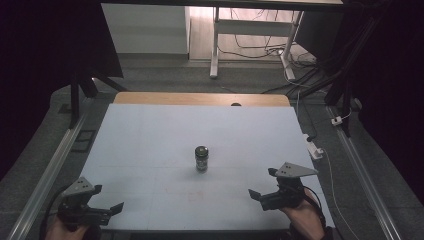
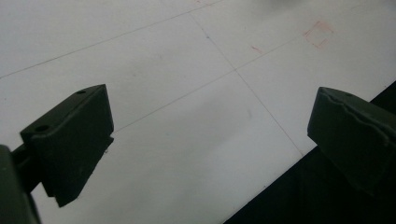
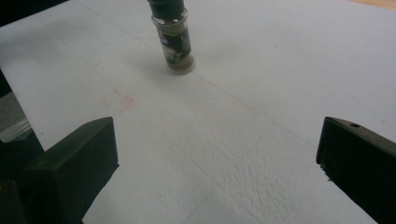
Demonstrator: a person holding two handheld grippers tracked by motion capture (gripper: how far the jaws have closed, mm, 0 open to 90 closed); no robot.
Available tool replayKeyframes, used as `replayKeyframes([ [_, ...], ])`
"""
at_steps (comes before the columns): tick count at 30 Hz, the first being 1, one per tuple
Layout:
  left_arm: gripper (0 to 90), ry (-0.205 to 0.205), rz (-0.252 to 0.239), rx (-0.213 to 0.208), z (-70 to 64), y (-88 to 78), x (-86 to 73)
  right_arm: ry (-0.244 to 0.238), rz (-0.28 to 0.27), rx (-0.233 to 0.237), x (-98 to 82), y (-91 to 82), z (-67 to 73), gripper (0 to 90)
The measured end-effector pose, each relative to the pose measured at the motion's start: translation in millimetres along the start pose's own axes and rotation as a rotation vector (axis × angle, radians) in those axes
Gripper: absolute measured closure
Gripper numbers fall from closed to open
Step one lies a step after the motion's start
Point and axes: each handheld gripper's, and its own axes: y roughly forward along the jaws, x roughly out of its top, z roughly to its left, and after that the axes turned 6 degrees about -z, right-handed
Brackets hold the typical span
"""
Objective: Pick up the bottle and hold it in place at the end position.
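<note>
**Two open grippers wait at the near edge, spice jar alone in the middle**

A small glass spice jar with a dark cap and a dark printed label [image 1: 201,158] stands upright near the middle of the white tabletop [image 1: 150,145], well apart from both grippers. In the right gripper view the same jar [image 3: 174,43] sits ahead of the jaws and a little to their left, its lower part filled with a brownish seasoning and its cap cut off by the top of the frame.

The left gripper [image 1: 107,199] is held low at the near left corner of the tabletop, a hand wrapped around its body at the bottom edge of the high view. Its jaws stand wide apart with nothing between them; from the left gripper view [image 2: 205,140] they hang above bare white surface crossed by thin pencil lines, right by the dark near edge of the tabletop.

The right gripper [image 1: 264,184] sits at the near right, gripped by a hand [image 1: 305,215] coming in from below, the grey three-cornered plate [image 1: 296,170] riding on top. Its jaws are spread wide too and hold nothing, pointing roughly towards the jar.

A faint red square outline [image 3: 117,100] is drawn on the tabletop between the jar and the right gripper. Beyond the white sheet a strip of pale wood [image 1: 200,98] shows at the far edge.
</note>
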Motion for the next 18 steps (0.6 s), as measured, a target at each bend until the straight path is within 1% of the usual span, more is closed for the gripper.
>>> replayKeyframes([
  [4, 1.4, -0.002, 0.0, 0.002, 0.2, -0.2, 0.0, 0.017, 0.002, 0.031, 3.7, 7.9, -1.0, 0.0],
  [9, 1.3, -0.005, 0.0, 0.003, 0.4, -0.1, 0.0, 0.004, 0.018, 0.052, 6.6, 18.8, -0.5, 0.0],
  [15, 0.9, -0.004, 0.002, 0.005, 0.3, 0.2, 0.2, -0.01, 0.021, 0.068, 10.1, 33.2, -0.4, 0.0],
  [18, 0.8, -0.005, 0.003, 0.005, 0.5, 0.2, 0.2, -0.005, 0.025, 0.078, 11.3, 41.1, -0.1, 0.0],
])
